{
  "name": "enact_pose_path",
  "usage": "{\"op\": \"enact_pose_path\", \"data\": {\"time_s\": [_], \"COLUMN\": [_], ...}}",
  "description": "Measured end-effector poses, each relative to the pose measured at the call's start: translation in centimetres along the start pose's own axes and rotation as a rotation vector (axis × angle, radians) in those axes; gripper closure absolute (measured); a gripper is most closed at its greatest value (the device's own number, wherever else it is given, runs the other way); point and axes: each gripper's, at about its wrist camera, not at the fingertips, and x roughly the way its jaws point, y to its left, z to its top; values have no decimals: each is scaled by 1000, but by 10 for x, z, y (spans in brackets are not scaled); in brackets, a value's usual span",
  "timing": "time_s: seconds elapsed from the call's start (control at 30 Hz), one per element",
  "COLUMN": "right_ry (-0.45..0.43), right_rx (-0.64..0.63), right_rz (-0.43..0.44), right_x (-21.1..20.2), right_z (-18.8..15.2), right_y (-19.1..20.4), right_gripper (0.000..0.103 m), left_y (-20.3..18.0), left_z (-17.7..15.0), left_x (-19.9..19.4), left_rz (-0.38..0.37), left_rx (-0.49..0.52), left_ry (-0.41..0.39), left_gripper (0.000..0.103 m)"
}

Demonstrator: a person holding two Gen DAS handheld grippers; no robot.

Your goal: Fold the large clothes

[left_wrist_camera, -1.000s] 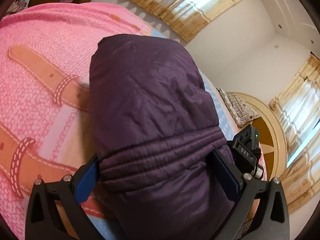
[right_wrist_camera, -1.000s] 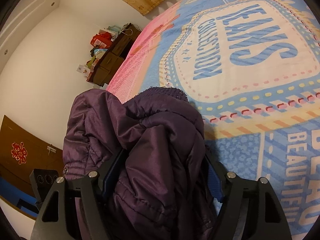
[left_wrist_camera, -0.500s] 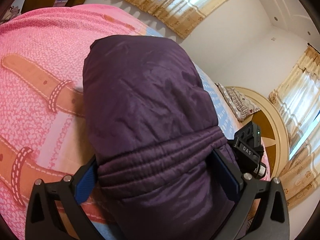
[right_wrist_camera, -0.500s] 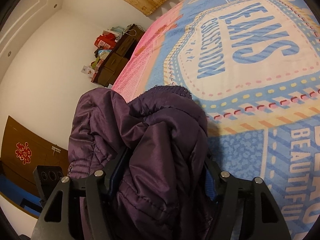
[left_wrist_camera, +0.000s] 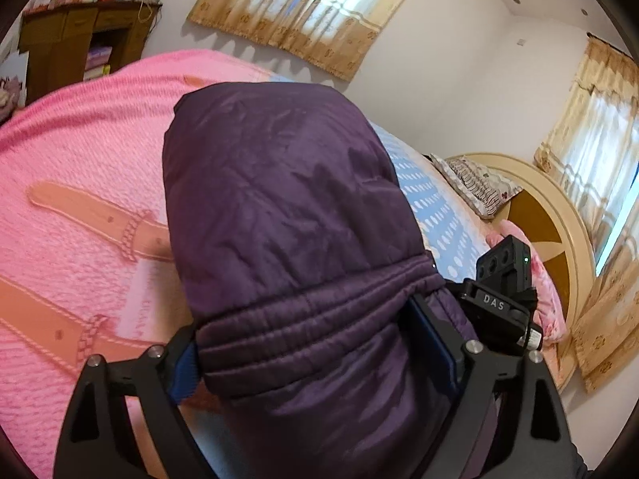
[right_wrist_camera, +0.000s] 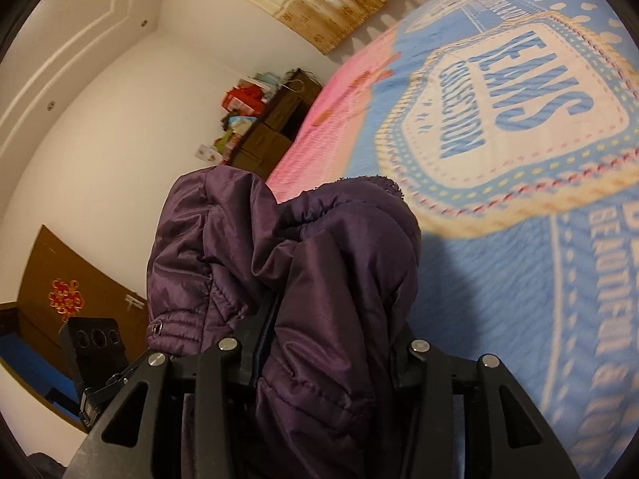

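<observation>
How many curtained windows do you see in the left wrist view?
2. One curtained window is on the far wall beyond the bed; the other is at the right edge, behind the headboard. Others may be outside this view.

A shiny, quilted purple padded jacket (right_wrist_camera: pixel 311 279) bunches between the black fingers of the right gripper (right_wrist_camera: pixel 331 343), whose jaws are closing on its fabric. Beyond, to the right, spreads a blue and pink bedspread printed with a "JEANS COLLECTION" badge (right_wrist_camera: pixel 519 183). A dark wooden cabinet topped with colourful clutter (right_wrist_camera: pixel 271 119) stands far off against the white wall.
</observation>
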Motion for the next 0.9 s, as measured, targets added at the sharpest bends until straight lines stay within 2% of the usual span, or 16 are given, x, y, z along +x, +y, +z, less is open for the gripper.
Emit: {"op": "enact_pose_path", "data": {"time_s": [0.4,0.6,0.9], "right_ry": [31,65,142], "right_rx": [-41,-59,-87], "right_rz": [99,147,192], "right_x": [18,46,102], "right_z": [-36,-48,-48], "right_y": [61,88,125], "right_gripper": [60,61,61], "left_y": [11,23,53], "left_z": [-4,-9,-10], "left_x": [-57,-79,-105], "left_rz": [118,164,223], "left_rx": [54,52,1], "left_ry": [-58,-83,-111], "left_gripper": [12,12,12]}}
